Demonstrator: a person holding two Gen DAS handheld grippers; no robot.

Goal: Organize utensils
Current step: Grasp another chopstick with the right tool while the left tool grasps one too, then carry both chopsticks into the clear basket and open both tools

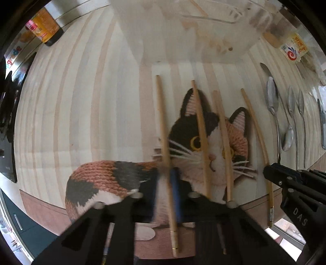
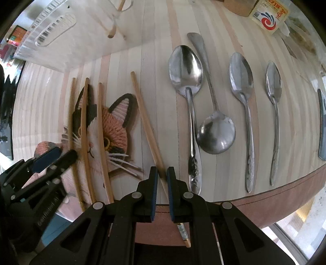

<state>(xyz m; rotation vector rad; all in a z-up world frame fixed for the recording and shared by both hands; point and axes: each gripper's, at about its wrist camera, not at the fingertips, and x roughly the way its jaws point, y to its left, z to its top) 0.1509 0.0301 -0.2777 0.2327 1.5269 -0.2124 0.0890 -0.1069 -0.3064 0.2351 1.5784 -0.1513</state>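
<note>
Four wooden chopsticks lie side by side over a knitted cat mat (image 1: 114,173) on a pale striped wooden table. My left gripper (image 1: 168,183) points down, shut on the leftmost chopstick (image 1: 163,122), blue pads against its lower half. In the right wrist view, my right gripper (image 2: 163,181) is shut on the rightmost chopstick (image 2: 144,120), which angles away from the other three. The left gripper (image 2: 61,156) shows there too, at the left by the leftmost chopstick (image 2: 71,114). The right gripper (image 1: 269,173) appears at the right edge of the left wrist view. Several metal spoons (image 2: 185,67) lie to the right.
A clear plastic organizer tray (image 2: 51,30) stands behind the chopsticks, with a stick in it. A dark sauce bottle (image 1: 46,26) stands at the back left, a printed carton (image 2: 267,12) at the back right. A grey utensil (image 2: 322,126) lies at the far right. The table's edge (image 2: 285,195) runs close below the grippers.
</note>
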